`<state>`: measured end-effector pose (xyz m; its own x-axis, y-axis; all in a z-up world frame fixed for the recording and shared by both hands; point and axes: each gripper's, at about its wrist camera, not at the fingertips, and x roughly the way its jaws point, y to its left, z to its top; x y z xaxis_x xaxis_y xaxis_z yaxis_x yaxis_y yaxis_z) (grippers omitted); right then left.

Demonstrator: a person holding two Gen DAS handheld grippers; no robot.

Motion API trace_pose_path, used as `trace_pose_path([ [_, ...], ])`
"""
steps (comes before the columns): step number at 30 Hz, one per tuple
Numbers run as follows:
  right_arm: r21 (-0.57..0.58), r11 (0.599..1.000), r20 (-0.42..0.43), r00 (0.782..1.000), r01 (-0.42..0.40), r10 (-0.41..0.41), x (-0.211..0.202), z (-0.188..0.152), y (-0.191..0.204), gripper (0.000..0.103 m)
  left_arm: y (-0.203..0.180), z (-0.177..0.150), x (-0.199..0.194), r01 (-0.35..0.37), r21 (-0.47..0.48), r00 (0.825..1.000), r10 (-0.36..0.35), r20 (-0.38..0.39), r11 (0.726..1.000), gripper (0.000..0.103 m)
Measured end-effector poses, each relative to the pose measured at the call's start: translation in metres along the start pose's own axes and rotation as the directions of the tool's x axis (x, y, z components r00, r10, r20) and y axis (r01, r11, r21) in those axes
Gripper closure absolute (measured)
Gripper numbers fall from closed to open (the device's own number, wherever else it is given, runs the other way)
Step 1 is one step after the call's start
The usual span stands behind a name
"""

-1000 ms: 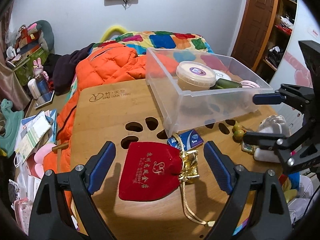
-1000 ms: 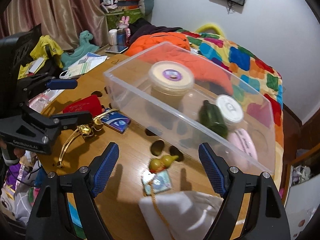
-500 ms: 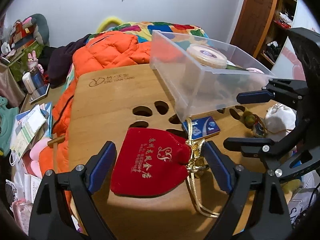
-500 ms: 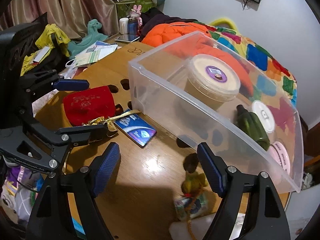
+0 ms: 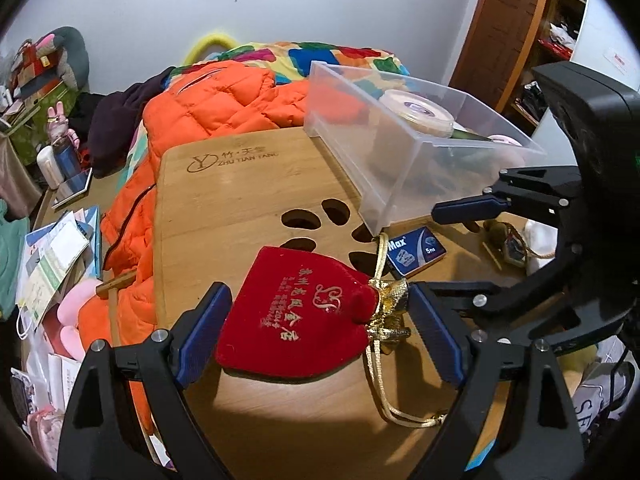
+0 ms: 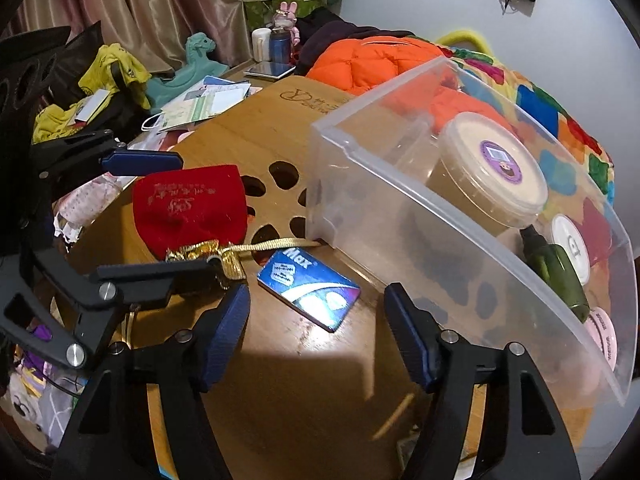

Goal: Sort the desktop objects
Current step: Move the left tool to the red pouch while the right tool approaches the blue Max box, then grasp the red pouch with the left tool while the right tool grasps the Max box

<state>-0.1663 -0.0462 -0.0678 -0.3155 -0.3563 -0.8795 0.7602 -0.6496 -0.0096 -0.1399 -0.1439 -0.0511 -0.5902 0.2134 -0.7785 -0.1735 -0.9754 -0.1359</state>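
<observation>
Red velvet pouch (image 5: 308,312) lies flat on the wooden table (image 5: 224,200), one of its kind, its gold-tied neck (image 5: 390,300) pointing toward the blue card pack (image 5: 416,250). Its gold cord runs up to the corner of the clear plastic bin (image 5: 404,160) and loops down toward the near edge, where the left gripper's frame cuts it off. The left gripper (image 5: 320,336) is spread wide, one blue pad on each side of the pouch; whether either pad touches the cloth is hard to tell. The right gripper (image 6: 318,332) also stands apart, empty, low over the table just short of the single card pack (image 6: 308,292). Inside the bin (image 6: 472,272) sit one large tub (image 6: 492,168), one dark green bottle (image 6: 560,276), one small white-lidded jar (image 6: 572,246) and a pink item (image 6: 604,332) blurred behind the wall. A small charm (image 5: 506,240) and a white bag (image 5: 540,236) are mostly hidden behind the right gripper's arm.
</observation>
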Motion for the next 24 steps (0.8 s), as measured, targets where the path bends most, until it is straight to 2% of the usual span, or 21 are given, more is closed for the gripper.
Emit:
trace_pose_path([
  [5, -0.002, 1.0, -0.008, 1.0, 0.004, -0.004, 0.001, 0.003, 0.002, 0.038, 0.001, 0.0, -0.001, 0.009, 0.008, 1.0, -0.009, 0.001, 1.0, 0.013],
  [9, -0.044, 0.998, 0.005, 0.999, 0.036, -0.036, -0.011, 0.003, 0.005, 0.038, 0.0, -0.001, 0.0, 0.042, 0.022, 0.999, -0.042, -0.005, 0.999, 0.013],
  [12, -0.064, 0.995, -0.014, 0.997, 0.072, -0.073, -0.007, 0.004, 0.007, 0.038, -0.003, 0.0, 0.006, 0.031, 0.039, 0.999, -0.03, -0.023, 0.999, 0.013],
  [17, -0.016, 0.999, -0.008, 0.999, 0.032, -0.033, -0.002, 0.004, 0.001, 0.041, 0.0, 0.001, 0.007, 0.027, 0.019, 0.999, -0.027, -0.019, 0.999, 0.013],
  [19, -0.007, 1.0, 0.002, 1.0, 0.007, -0.007, -0.001, 0.004, 0.001, 0.05, -0.001, -0.001, 0.007, 0.009, 0.023, 1.0, -0.008, -0.013, 1.0, 0.018],
  [21, -0.008, 1.0, 0.005, 1.0, -0.02, 0.02, -0.001, 0.005, 0.004, 0.066, -0.004, -0.003, 0.006, -0.015, 0.038, 1.0, 0.015, -0.004, 0.999, 0.029],
  [24, -0.033, 0.999, 0.015, 1.0, -0.021, 0.021, -0.002, 0.003, 0.011, 0.073, -0.007, -0.005, 0.004, -0.029, 0.05, 0.999, 0.028, 0.014, 0.998, 0.048],
])
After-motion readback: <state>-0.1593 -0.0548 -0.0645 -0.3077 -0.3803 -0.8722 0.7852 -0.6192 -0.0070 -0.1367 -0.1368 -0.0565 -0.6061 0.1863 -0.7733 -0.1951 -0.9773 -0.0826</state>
